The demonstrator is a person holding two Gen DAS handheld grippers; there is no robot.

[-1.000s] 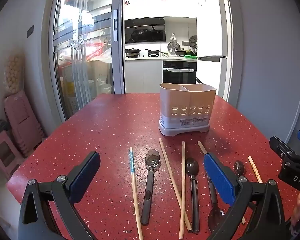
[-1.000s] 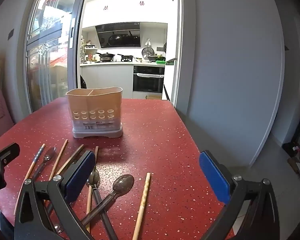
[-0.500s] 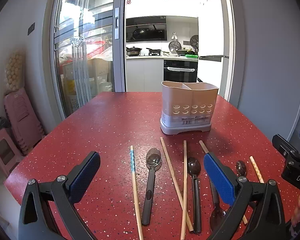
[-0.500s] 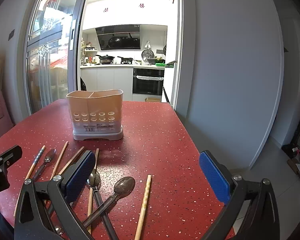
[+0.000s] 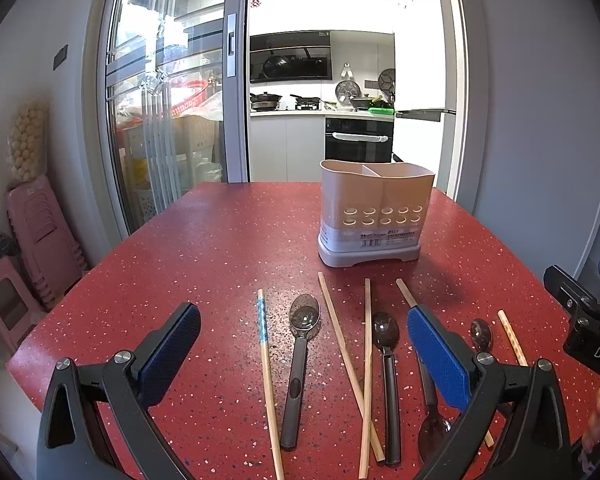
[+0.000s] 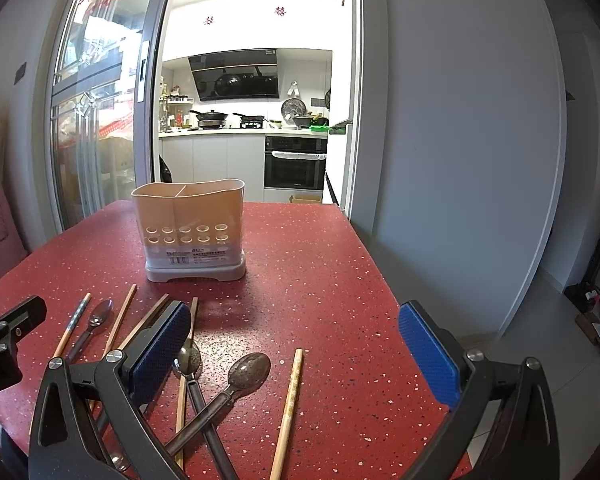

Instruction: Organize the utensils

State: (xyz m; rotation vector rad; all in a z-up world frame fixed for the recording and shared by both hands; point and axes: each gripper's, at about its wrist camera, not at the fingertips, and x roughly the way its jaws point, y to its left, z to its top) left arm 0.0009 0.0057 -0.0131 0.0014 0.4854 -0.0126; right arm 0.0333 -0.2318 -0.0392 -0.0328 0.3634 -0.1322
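Note:
A beige two-compartment utensil holder [image 5: 374, 214] [image 6: 194, 232] stands upright on the red speckled table [image 5: 220, 248]. In front of it lie several wooden chopsticks [image 5: 346, 356] and dark-handled spoons [image 5: 300, 356] side by side. My left gripper [image 5: 304, 344] hovers open above them, holding nothing. My right gripper [image 6: 296, 338] is open too, above crossed spoons [image 6: 240, 376] and one chopstick [image 6: 290, 400] near the table's right front. Each gripper's body shows at the edge of the other's view.
Pink plastic stools [image 5: 32, 240] are stacked at the left beside a glass sliding door [image 5: 168, 120]. Behind the table an open doorway leads to a kitchen with an oven [image 5: 358, 140]. The table's right edge [image 6: 384, 280] drops to a tiled floor by a white wall.
Both grippers have drawn back and risen slightly, so the holder and utensils sit a little lower in view. Both stay open; nothing on the table has moved.

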